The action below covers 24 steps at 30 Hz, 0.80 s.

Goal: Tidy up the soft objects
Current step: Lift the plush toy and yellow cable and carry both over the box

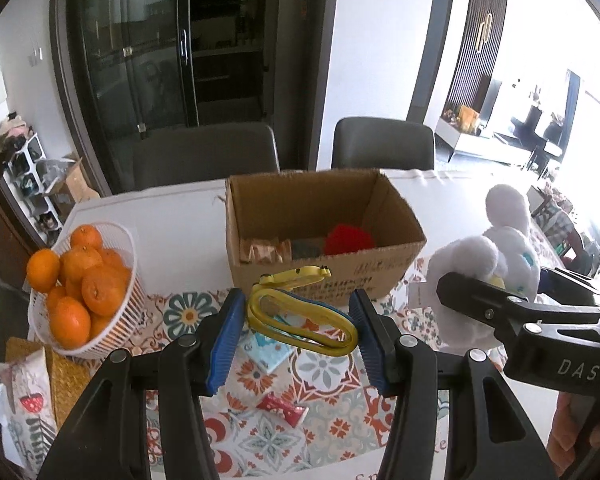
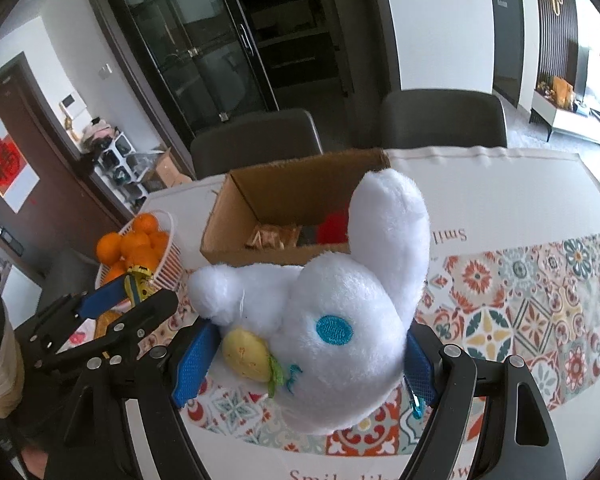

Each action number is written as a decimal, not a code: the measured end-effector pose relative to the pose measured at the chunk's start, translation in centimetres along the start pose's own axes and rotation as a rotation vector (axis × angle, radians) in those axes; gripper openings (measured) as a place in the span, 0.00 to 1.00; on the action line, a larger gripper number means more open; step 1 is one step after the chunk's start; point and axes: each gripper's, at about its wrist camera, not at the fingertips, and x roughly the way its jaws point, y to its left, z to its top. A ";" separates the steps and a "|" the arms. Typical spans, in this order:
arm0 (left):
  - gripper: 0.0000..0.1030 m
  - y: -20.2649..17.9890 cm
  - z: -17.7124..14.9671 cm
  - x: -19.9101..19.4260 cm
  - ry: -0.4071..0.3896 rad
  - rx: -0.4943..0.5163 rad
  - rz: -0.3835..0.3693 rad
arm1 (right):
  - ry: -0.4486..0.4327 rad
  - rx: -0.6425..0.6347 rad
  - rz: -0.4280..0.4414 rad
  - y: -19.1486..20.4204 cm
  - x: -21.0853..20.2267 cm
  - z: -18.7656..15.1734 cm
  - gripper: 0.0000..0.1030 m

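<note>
— Gripping a yellow, looped snake-like soft toy (image 1: 302, 318) between the blue ribbed pads (image 1: 225, 342) of the left gripper (image 1: 298, 336), lifted off the patterned tablecloth (image 1: 324, 368) near the table's front edge, clear of the cloth below.

— Clamping a white plush bunny with a blue embroidered eye and a small yellow chick at its chin (image 2: 324, 320) in the right gripper (image 2: 300, 360), blue pads (image 2: 190, 364) pressing into both flanks, long ear sticking upward.

— Seeing that same bunny off to the right in the left wrist view, pinched in black jaws, raised above the table's right side.

— Sitting behind both toys, toward the table's far edge: an open brown cardboard box (image 1: 324, 216), already holding a red fluffy item (image 1: 350, 240), a dark grey piece and a tan woven bit.

— Standing at the table's left edge: a white slatted plastic basket (image 1: 120, 300) piled with oranges (image 1: 88, 280).

— Lying on the cloth below the left gripper: a small red and white wrapped piece (image 1: 282, 408) and a pale blue packet (image 1: 270, 350), only partly visible.

— Waiting beyond the far edge: two dark grey chairs (image 1: 384, 142), pushed close to the table.
</note>
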 end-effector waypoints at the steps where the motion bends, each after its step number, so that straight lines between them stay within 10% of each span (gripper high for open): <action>1: 0.51 0.0 0.3 -0.1 -0.007 0.000 0.000 | -0.009 -0.001 0.003 0.1 -0.2 0.3 0.78; 24: 0.51 1.4 5.8 0.4 -0.068 -0.010 -0.003 | -0.092 -0.008 0.042 0.6 0.0 6.2 0.79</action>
